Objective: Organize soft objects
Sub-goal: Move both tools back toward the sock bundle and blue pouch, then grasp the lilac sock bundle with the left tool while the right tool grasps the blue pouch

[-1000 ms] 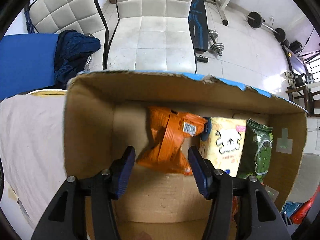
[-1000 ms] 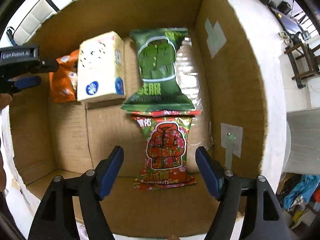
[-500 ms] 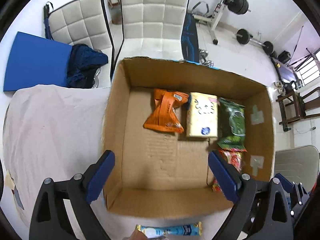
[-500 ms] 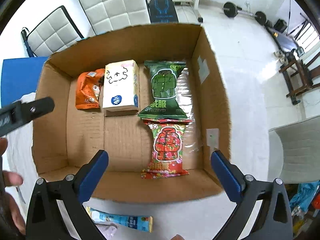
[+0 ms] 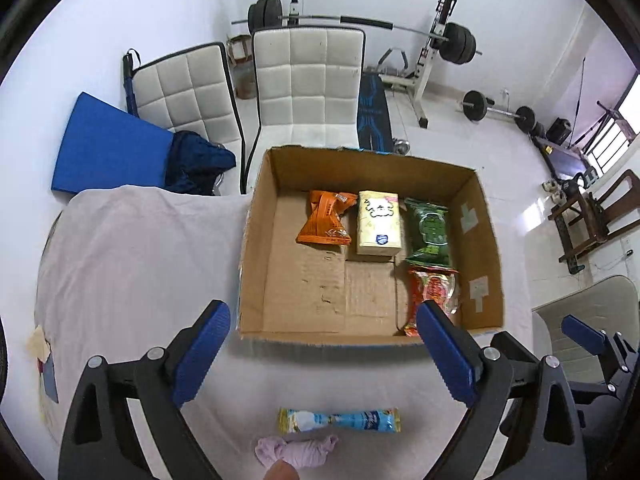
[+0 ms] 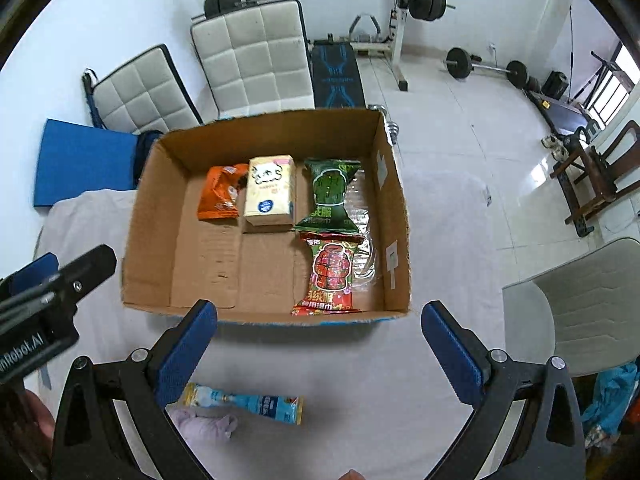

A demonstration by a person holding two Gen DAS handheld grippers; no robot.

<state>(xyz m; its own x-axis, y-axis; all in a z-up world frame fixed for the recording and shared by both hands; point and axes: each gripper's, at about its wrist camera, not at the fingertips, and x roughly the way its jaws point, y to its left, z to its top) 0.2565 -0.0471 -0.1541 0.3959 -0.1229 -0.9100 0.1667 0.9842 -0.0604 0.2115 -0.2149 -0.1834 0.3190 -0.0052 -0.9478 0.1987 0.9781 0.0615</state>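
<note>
On a white-clothed table point(image 5: 132, 248) sits an open cardboard box point(image 5: 256, 240) holding an orange packet point(image 5: 326, 220), a cream tissue pack point(image 5: 378, 224), a green packet point(image 5: 430, 230) and a red packet point(image 6: 330, 276); its left half is bare. Nearer, a blue packet point(image 5: 340, 420) touches a lilac cloth point(image 5: 296, 450). Left gripper point(image 5: 324, 354) and right gripper point(image 6: 320, 350) hover, jaws wide apart, empty. White chairs point(image 5: 308, 80) and gym weights point(image 5: 460, 46) stand behind.

Left gripper point(image 5: 322, 354) fingers spread wide, right gripper point(image 6: 320, 354) likewise, both empty
</note>
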